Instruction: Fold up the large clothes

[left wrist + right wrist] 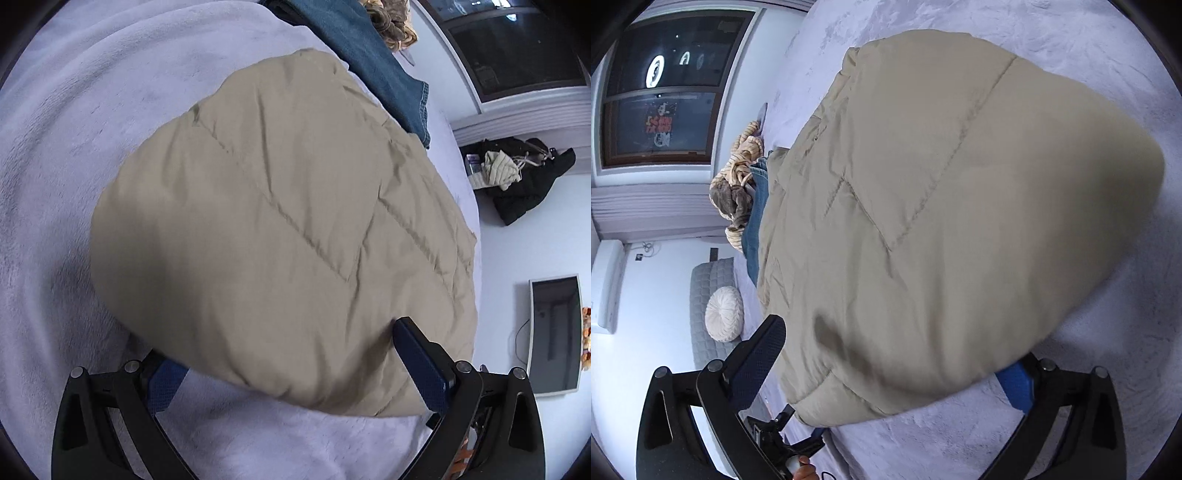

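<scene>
Left gripper (291, 365): fingers spread wide, straddling the near edge of the jacket; one pad under the fabric, the other on top; not pinched.
Puffer jacket (280, 229): beige, quilted, lying on the lilac blanket (74, 155), already doubled over; bulk straight ahead of both grippers, long axis running from near to far.
Right gripper (894, 354): fingers likewise spread, astride the same near edge at the other corner.
Nearer hand: neither, judging by the views; both at the hem.
Far side: jeans (373, 62) and a striped garment (742, 155) beyond the jacket, touching or just beside it.
Containers: none visible.
</scene>
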Demonstrator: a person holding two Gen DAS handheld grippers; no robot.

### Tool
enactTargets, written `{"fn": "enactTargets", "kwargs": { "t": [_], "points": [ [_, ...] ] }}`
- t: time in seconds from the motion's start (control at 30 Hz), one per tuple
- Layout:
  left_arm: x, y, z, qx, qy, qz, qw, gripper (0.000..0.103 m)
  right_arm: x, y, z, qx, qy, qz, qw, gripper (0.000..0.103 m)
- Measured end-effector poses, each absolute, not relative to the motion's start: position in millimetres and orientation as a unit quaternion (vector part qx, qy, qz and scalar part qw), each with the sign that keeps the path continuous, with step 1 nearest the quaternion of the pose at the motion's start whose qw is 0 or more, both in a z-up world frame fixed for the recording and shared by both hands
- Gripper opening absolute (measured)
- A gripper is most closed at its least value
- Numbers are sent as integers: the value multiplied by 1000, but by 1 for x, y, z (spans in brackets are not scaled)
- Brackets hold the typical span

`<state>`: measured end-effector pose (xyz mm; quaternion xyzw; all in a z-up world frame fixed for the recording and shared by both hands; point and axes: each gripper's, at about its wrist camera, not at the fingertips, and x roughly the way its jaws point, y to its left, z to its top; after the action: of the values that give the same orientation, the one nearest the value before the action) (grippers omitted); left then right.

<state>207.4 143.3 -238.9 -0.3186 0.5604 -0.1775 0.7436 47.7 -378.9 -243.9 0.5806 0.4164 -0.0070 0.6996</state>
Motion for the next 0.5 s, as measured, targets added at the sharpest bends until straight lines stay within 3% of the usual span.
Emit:
{"fn": "enactTargets", "kwargs": {
  "t": [0.27, 0.33, 0.37, 0.4, 0.43, 0.5],
  "points": [
    [239, 125, -253, -336, 541, -151, 756, 102, 72, -375, -263, 591, 434, 1, 680, 103],
    [243, 121, -251, -340, 530, -144, 763, 79, 77, -373, -267, 587, 442, 1, 679, 103],
    [245, 122, -250, -347, 525, -158, 761, 46, 79, -373, -268, 589, 442, 1, 677, 103],
    [245, 120, -249, -358, 521, -171, 756, 32, 78, -374, -268, 593, 440, 1, 674, 103],
    [245, 121, -245, -360, 516, -172, 758, 29, 78, -375, -268, 600, 436, 2, 671, 102],
    [244, 117, -232, -333, 506, -176, 776, 24, 75, -378, -268, 612, 432, 5, 663, 85]
  ]
}}
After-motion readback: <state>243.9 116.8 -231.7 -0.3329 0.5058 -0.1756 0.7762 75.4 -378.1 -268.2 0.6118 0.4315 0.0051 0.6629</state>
